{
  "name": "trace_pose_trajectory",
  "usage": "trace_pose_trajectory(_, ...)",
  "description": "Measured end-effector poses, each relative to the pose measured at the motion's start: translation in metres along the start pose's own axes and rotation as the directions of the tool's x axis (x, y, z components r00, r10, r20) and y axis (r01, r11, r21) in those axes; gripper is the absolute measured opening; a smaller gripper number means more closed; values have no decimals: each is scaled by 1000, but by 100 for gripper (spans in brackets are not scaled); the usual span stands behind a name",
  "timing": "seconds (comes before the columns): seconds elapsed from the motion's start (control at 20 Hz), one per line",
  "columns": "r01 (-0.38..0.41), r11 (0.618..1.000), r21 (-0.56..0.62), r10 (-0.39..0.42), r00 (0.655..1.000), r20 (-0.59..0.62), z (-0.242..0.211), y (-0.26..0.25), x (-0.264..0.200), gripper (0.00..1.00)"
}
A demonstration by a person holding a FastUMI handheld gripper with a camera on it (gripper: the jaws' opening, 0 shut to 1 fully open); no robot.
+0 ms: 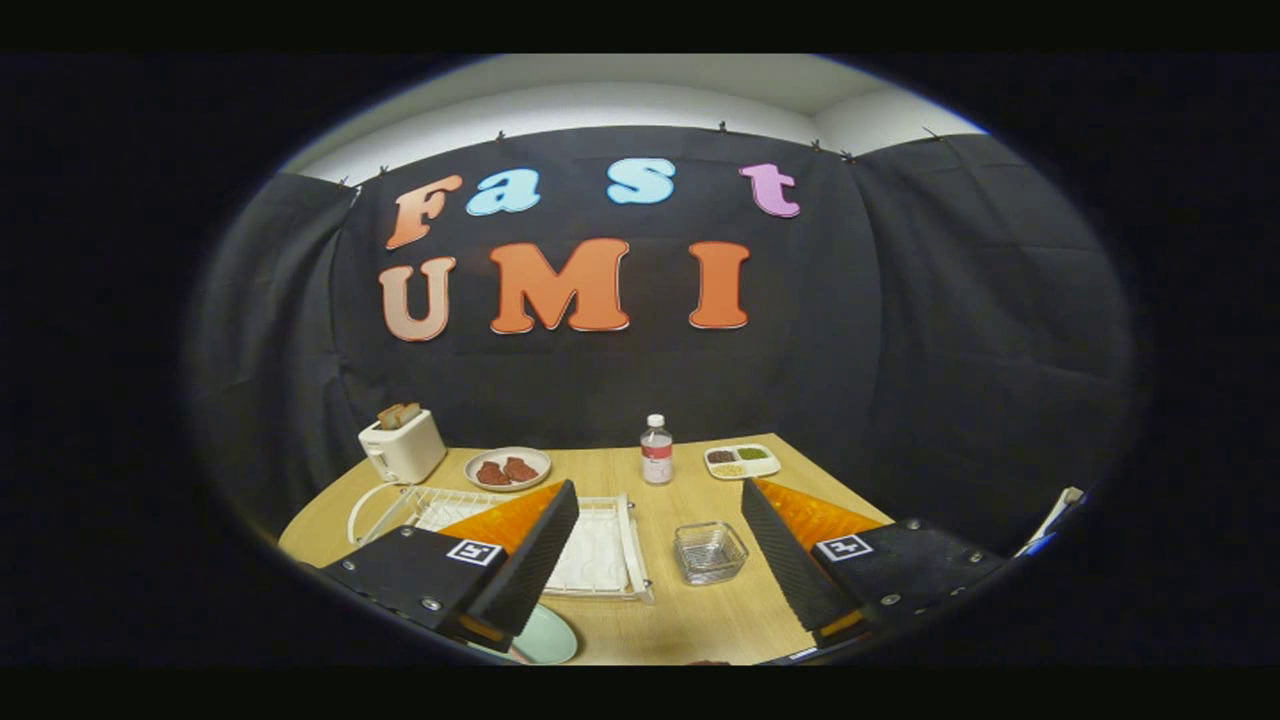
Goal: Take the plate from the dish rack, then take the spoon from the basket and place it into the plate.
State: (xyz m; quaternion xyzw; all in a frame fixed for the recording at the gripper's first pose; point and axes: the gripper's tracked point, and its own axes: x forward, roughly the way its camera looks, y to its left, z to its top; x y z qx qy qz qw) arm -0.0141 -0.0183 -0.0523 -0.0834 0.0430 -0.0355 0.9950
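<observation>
My gripper (660,490) is open and held above the wooden table (690,620), with nothing between its fingers. The white wire dish rack (600,560) lies flat beyond and partly under the left finger (520,560). A pale green plate (548,636) rests on the table in front of the rack, close beside the left finger, which hides part of it. A small clear basket (710,552) stands between the fingers, just ahead, nearer the right one. What lies in the basket is too small to tell.
At the back of the table stand a white toaster with toast (402,445), a plate of reddish pieces (507,468), a small bottle (656,450) and a divided white dish (742,460). The table's right edge runs close behind the right finger.
</observation>
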Motion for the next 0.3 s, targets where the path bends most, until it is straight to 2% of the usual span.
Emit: trace_pose_trajectory(0.3,32,999,31,-33,999,14,4,-13,0,98)
